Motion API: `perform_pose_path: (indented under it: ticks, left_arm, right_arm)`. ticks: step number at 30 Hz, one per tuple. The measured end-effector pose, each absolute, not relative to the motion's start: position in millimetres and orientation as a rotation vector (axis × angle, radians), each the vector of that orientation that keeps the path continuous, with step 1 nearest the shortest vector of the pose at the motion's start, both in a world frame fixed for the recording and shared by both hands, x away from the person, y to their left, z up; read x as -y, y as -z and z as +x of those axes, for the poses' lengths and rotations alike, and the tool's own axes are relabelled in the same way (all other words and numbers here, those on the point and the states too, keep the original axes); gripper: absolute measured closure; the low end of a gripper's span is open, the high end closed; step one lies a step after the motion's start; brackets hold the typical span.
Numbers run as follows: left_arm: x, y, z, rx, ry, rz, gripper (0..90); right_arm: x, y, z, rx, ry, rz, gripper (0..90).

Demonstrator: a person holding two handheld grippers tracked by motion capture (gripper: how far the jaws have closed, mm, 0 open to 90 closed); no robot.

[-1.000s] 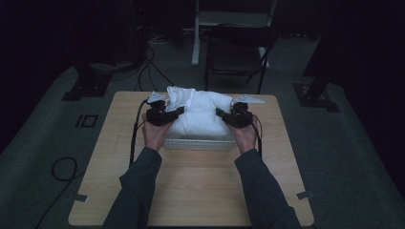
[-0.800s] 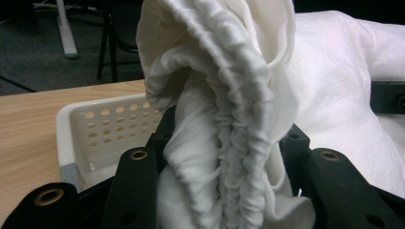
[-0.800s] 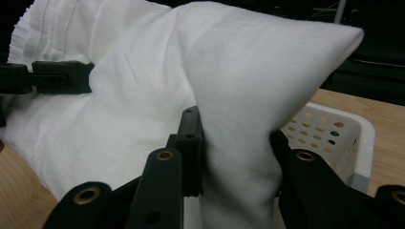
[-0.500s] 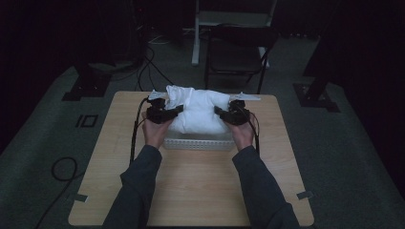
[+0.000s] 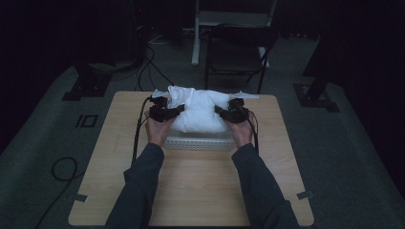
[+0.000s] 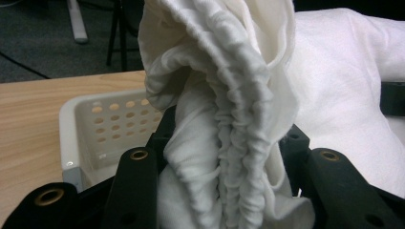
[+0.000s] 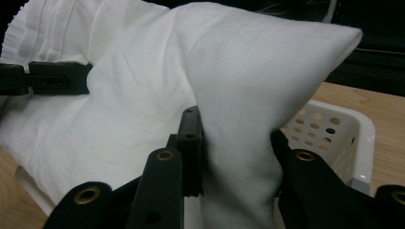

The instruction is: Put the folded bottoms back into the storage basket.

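A bulky white cloth (image 5: 198, 112) is heaped over a white perforated basket (image 5: 196, 143) at the back middle of the wooden table (image 5: 191, 191). My left gripper (image 5: 177, 110) is shut on the cloth's left end, where a gathered, ruffled hem (image 6: 229, 95) is bunched between the jaws (image 6: 224, 143). My right gripper (image 5: 219, 110) is shut on the right end, pinching a smooth puffed corner (image 7: 267, 57) between its jaws (image 7: 234, 143). Both grippers point inward at each other across the cloth. The cloth hides most of the basket's inside.
The basket's holed wall (image 6: 95, 124) shows beside the left jaws and its rim (image 7: 353, 129) beside the right. A dark folding chair (image 5: 236, 52) stands beyond the table's far edge, and cables (image 5: 62, 167) lie on the grey floor at left.
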State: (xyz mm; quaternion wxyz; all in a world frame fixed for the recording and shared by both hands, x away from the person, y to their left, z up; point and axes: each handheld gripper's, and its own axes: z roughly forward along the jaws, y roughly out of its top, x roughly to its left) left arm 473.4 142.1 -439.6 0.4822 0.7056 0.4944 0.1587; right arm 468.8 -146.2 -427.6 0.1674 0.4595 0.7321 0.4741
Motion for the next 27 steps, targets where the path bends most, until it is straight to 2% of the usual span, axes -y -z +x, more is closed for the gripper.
perform_pose_path:
  ticks: [27]
  left_arm:
    - [-143.5,456.4,486.7,-1.293,-0.367,1.752,55.8]
  right_arm:
    - [131.0,440.5,484.3,-2.132,-1.229,1.316,70.4]
